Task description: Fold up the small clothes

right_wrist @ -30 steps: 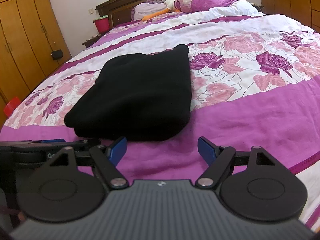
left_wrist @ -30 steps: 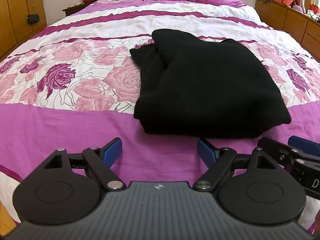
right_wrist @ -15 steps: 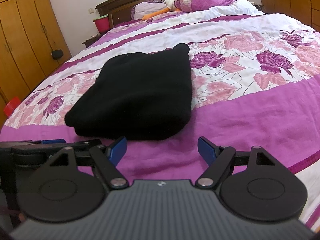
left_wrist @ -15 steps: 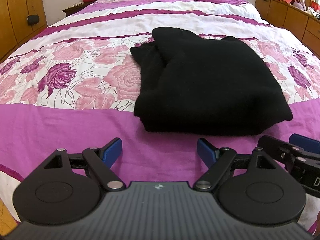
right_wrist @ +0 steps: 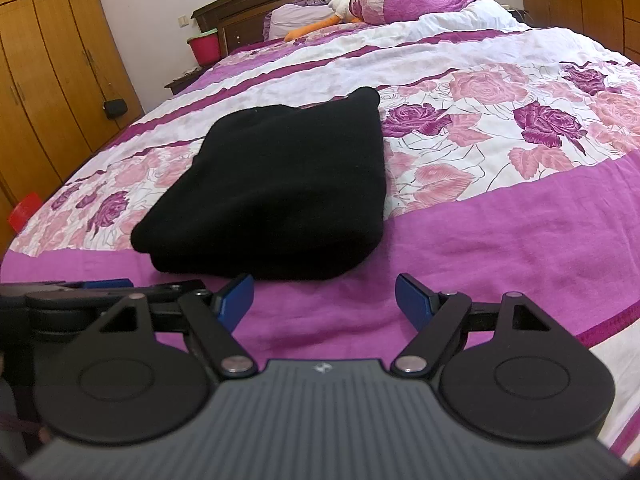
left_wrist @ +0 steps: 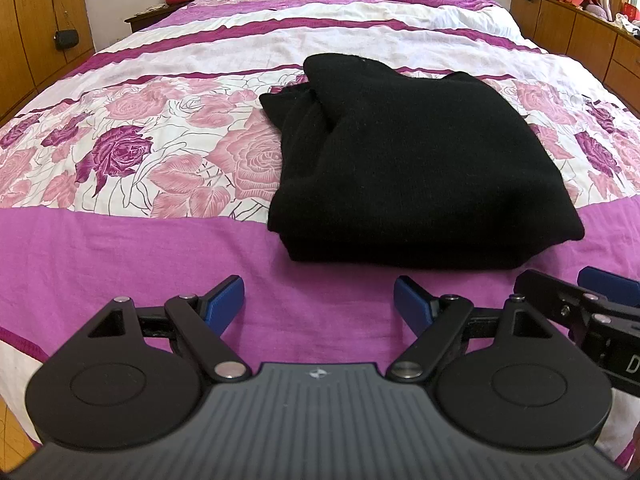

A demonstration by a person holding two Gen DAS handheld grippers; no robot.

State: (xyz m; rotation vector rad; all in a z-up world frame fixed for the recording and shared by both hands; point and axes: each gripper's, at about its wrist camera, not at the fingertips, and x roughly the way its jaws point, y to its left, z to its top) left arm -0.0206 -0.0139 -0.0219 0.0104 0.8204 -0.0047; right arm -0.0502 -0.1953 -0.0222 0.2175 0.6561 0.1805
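left wrist view: left gripper (left_wrist: 319, 295) and right gripper (right_wrist: 324, 294) both hovering spread apart, empty, near folded black garment (left_wrist: 416, 168) lying on bedspread (left_wrist: 120, 248).

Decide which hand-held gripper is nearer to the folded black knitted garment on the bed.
Neither clearly. The left hand-held gripper sits just short of the folded black knitted garment toward its left corner; the right hand-held gripper sits just short toward its right corner.

Room bright, soft even daylight — no hard shadows. Only a thin dark shade under the near edge of the black garment (left_wrist: 416, 168), whose folds are swallowed by its blackness. Bedspread (left_wrist: 120, 248) crisp, colours saturated. Strong fisheye bending — the wardrobe (right_wrist: 44, 92) curves at the frame edge. Left gripper (left_wrist: 319, 300) body slightly soft up close.
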